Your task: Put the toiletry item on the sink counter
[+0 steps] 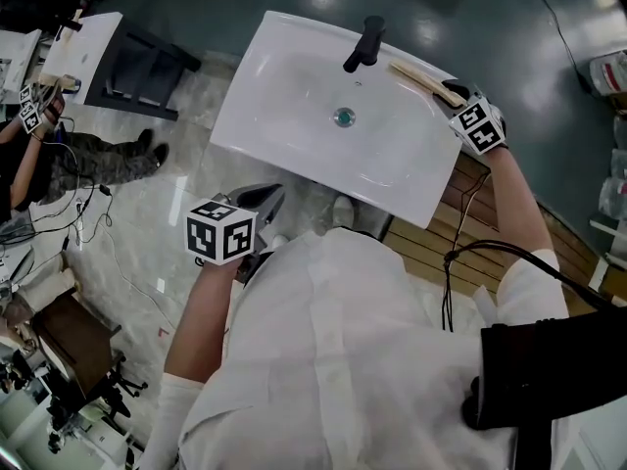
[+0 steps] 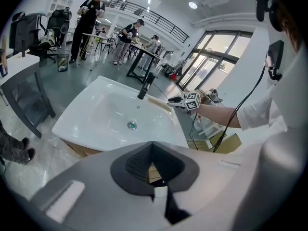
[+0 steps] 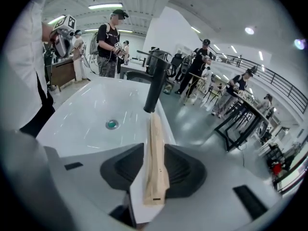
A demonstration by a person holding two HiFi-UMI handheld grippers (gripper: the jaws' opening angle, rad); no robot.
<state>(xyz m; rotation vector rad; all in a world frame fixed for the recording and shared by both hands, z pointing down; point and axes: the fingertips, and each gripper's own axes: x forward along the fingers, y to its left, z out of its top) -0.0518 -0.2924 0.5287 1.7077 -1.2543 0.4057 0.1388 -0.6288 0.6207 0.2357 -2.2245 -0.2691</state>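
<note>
Head view, white sink (image 1: 294, 76), glossy grey floor (image 1: 470, 8)

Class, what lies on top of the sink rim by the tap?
A long pale wooden stick, between the right gripper's open jaws; from above, that gripper covers its near end.

Open lab hall — lone white sink (image 1: 294, 106) on a bare wooden stand (image 2: 79, 150), people (image 3: 109, 42) working at far tables (image 3: 240, 114), mezzanine railing (image 2: 163, 25) overhead, tall windows (image 2: 216, 57) beyond, cables (image 1: 93, 209) loose across the floor (image 1: 196, 194).
</note>
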